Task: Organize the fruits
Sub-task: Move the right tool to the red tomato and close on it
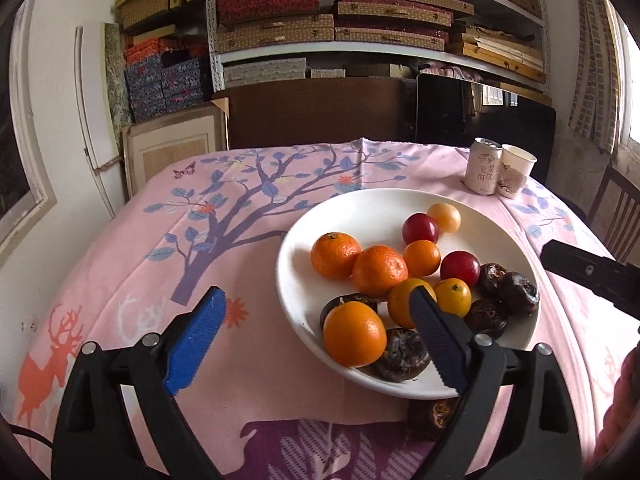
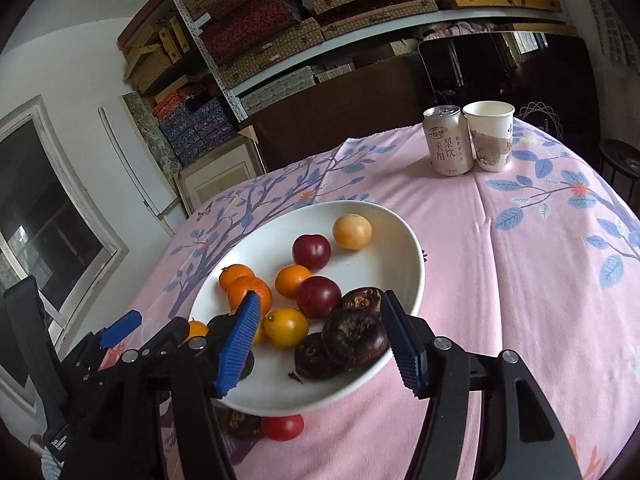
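Note:
A white plate [image 1: 312,240] on the pink tablecloth holds several oranges [image 1: 354,338], two red plums [image 1: 420,229] and several dark brown water chestnuts [image 1: 518,292]. My left gripper [image 1: 320,308] is open and empty, hovering at the plate's near left rim. My right gripper [image 2: 320,312] is open and empty above the plate's [image 2: 360,216] near edge, with a dark chestnut [image 2: 354,338] between its fingers' line of sight. Off the plate, a red fruit [image 2: 282,427] and a dark chestnut [image 2: 240,422] lie on the cloth; a chestnut [image 1: 434,418] also shows in the left wrist view.
A drink can [image 2: 447,142] and a paper cup [image 2: 490,136] stand at the table's far right. Shelves of boxes [image 1: 320,20] fill the wall behind. A wooden chair [image 1: 618,216] stands to the right. The right gripper's body [image 1: 592,276] shows in the left wrist view.

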